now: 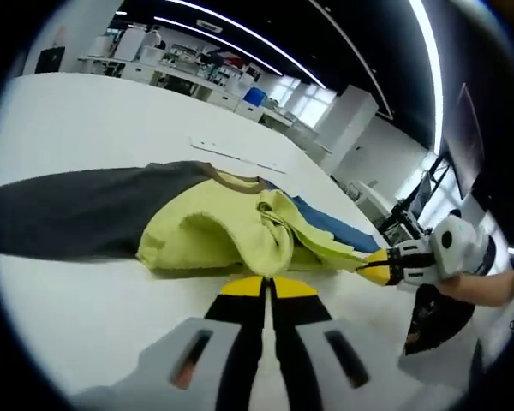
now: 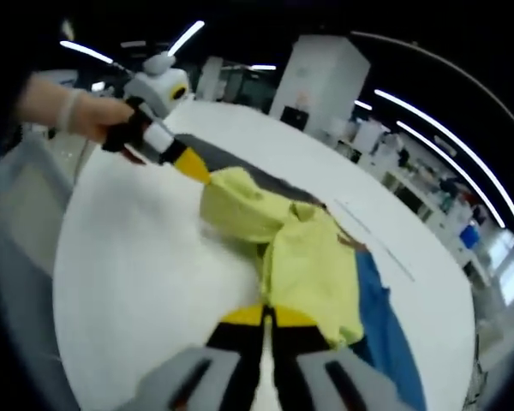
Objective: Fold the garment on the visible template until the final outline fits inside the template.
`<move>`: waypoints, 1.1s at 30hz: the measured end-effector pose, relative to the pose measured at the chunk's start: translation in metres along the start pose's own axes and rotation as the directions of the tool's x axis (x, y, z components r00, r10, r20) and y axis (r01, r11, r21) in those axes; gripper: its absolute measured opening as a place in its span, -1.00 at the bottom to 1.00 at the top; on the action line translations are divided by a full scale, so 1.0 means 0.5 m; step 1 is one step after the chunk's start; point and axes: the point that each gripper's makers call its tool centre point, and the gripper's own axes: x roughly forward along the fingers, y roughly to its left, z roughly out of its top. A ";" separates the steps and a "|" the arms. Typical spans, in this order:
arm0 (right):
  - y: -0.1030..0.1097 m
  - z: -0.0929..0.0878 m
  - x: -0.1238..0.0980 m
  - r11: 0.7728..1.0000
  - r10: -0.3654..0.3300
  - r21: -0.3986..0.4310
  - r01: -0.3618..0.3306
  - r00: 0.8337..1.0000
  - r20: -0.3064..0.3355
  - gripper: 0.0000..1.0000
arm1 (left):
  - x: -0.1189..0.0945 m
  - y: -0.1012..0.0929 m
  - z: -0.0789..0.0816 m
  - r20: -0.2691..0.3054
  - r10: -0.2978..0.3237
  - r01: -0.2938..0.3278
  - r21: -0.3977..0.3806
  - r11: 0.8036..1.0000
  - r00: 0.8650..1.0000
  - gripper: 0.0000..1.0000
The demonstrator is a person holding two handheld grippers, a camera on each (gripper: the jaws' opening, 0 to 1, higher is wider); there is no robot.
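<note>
A yellow-green garment (image 1: 231,227) (image 2: 313,265) lies bunched on a white table, over a dark grey sheet (image 1: 77,210) (image 2: 240,167) and a blue sheet (image 1: 330,224) (image 2: 381,317). My left gripper (image 1: 266,287) has its jaws together at the garment's near edge. In the right gripper view a hand holds the left gripper (image 2: 195,169) with its yellow tip at a raised corner of the cloth. My right gripper (image 2: 266,315) is shut at the hem. It comes into the left gripper view as the right gripper (image 1: 370,267), its tip meeting the garment's far end.
A thin white strip (image 1: 236,154) (image 2: 377,244) lies flat on the white table (image 1: 86,128) (image 2: 146,274) beyond the garment. Desks and a white pillar (image 2: 317,73) stand far behind. A person's sleeve and arm (image 1: 488,287) border the right side.
</note>
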 end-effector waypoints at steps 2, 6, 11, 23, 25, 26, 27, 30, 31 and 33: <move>0.009 -0.007 -0.015 1.000 0.001 0.013 -0.001 1.000 0.000 -1.00 | -0.025 -0.001 -0.015 -0.014 0.005 -0.005 -0.016 1.000 1.000 -1.00; 0.038 -0.031 -0.042 1.000 0.017 0.015 -0.017 1.000 -0.011 -1.00 | -0.077 0.008 -0.044 -0.038 0.013 -0.017 -0.084 0.996 0.999 -1.00; 0.070 -0.060 -0.076 0.998 0.044 0.042 -0.042 0.999 -0.024 -1.00 | -0.140 0.032 -0.080 -0.081 0.033 -0.044 -0.141 0.989 0.996 -1.00; 0.114 -0.109 -0.128 0.993 0.068 0.096 -0.062 0.996 -0.065 -1.00 | -0.226 0.099 -0.124 -0.136 0.135 -0.159 -0.185 0.970 0.982 -1.00; 0.114 -0.116 -0.137 0.993 0.067 0.097 -0.060 0.995 -0.072 -1.00 | -0.228 0.101 -0.124 -0.143 0.136 -0.163 -0.194 0.967 0.980 -1.00; 0.114 -0.118 -0.145 0.993 0.069 0.106 -0.061 0.995 -0.072 -1.00 | -0.229 0.102 -0.126 -0.151 0.137 -0.166 -0.198 0.966 0.979 -1.00; 0.113 -0.120 -0.151 0.992 0.066 0.115 -0.057 0.995 -0.072 -1.00 | -0.229 0.102 -0.128 -0.157 0.139 -0.169 -0.195 0.966 0.978 -1.00; 0.110 -0.126 -0.171 0.991 0.054 0.123 -0.044 0.996 -0.077 -1.00 | -0.230 0.104 -0.128 -0.166 0.139 -0.170 -0.193 0.966 0.976 -1.00; 0.105 -0.129 -0.180 0.992 0.044 0.123 -0.034 0.996 -0.081 -1.00 | -0.229 0.108 -0.128 -0.172 0.138 -0.171 -0.195 0.966 0.975 -1.00; 0.098 -0.137 -0.192 0.989 0.035 0.145 -0.022 0.996 -0.086 -1.00 | -0.226 0.112 -0.129 -0.179 0.137 -0.172 -0.200 0.965 0.974 -1.00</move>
